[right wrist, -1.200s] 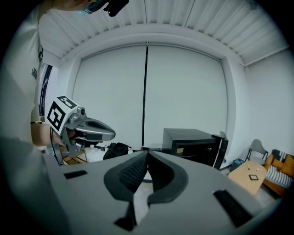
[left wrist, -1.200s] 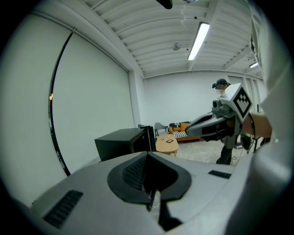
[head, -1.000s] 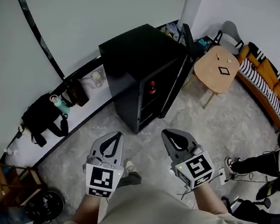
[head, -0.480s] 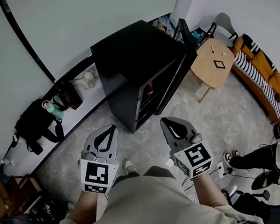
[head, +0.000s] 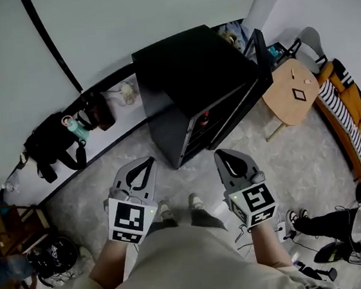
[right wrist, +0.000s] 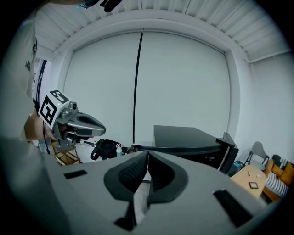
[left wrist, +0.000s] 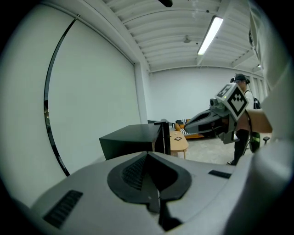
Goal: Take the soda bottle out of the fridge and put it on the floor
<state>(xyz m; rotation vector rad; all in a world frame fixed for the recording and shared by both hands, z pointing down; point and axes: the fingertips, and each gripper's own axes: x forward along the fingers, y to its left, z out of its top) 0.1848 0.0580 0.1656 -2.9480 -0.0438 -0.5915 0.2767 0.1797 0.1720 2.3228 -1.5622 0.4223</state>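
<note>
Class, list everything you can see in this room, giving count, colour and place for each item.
Boxy black fridge: one, black, by the wall, door open.
Soda bottle: one, red part showing, inside the fridge.
Round wooden table: one, pale wood, right of fridge.
Soft bag: one, black, on the ledge, left.
Drinking bottle: one, green, against that bag.
Couch: one, orange with striped cover, far right.
Left hand-held gripper: one, grey, shut, empty, above floor.
Right hand-held gripper: one, grey, shut, empty, above floor.
</note>
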